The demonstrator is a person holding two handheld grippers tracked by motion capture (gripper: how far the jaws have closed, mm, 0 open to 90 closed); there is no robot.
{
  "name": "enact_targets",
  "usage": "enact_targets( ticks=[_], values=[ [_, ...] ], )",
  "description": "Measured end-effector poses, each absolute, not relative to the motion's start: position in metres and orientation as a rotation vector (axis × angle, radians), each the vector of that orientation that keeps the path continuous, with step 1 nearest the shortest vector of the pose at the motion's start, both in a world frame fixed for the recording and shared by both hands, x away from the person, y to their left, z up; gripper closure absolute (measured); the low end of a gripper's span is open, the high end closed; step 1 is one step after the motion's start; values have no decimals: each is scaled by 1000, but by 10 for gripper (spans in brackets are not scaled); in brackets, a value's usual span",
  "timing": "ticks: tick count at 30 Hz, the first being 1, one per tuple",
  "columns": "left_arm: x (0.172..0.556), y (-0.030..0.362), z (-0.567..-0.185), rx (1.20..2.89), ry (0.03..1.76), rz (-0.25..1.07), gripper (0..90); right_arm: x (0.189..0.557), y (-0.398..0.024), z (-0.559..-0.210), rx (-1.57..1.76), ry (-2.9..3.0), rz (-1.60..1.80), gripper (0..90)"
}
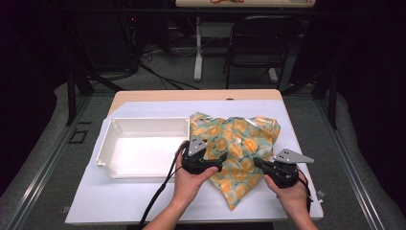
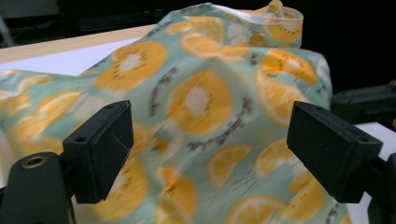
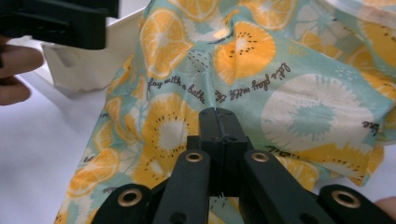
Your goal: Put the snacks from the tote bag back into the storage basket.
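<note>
A teal cloth (image 1: 234,141) printed with orange slices lies crumpled on the white table cover, just right of a white tray (image 1: 139,148). My left gripper (image 1: 222,158) stands open at the cloth's left side, its jaws wide apart with cloth (image 2: 201,102) behind the gap (image 2: 210,140). My right gripper (image 1: 256,163) sits at the cloth's lower right part. Its jaws are pressed together (image 3: 219,116) low over the cloth (image 3: 289,93), and no fabric shows between them. The two grippers point toward each other.
The tray (image 3: 84,65) is empty and touches the cloth's left edge. White cover (image 1: 143,201) spreads in front of the tray. A wooden table edge (image 1: 191,94) shows at the back. A dark chair (image 1: 258,43) and a table leg stand on the floor beyond.
</note>
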State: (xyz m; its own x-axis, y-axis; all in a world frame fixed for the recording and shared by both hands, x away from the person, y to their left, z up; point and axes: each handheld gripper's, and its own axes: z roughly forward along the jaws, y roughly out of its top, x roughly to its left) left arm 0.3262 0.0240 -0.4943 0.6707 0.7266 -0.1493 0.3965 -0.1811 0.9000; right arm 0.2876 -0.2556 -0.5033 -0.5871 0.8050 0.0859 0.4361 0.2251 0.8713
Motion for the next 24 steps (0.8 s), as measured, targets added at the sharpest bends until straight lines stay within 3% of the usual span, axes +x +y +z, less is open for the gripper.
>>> enact_targets(
  ticks=[8,11,12,15,17,20,22,23,24],
  values=[
    [339,-6,-491,1835,912,332,157,286,-247,-512,1116,2196,1284,900],
    [340,-9,-494,1847,935,326,373,286,-247,-514,1126,2213,1274,900],
    [339,-9,-495,1856,922,329,373,286,-247,-514,1126,2213,1274,900],
    [338,-5,-496,1857,845,240,751,285,-248,-515,1123,2214,1266,900],
    [336,-5,-496,1865,833,252,900,284,-248,-514,1111,2206,1259,900],
    [333,-7,-498,1897,798,229,900,281,-250,-510,1107,2177,1298,900],
    [328,-8,-502,1902,772,191,900,277,-255,-502,1098,2132,1363,771],
    [328,-8,-502,1902,772,191,900,277,-255,-502,1098,2132,1363,771],
    [326,-8,-503,1908,763,185,900,275,-258,-497,1096,2069,1378,662]
  ],
)
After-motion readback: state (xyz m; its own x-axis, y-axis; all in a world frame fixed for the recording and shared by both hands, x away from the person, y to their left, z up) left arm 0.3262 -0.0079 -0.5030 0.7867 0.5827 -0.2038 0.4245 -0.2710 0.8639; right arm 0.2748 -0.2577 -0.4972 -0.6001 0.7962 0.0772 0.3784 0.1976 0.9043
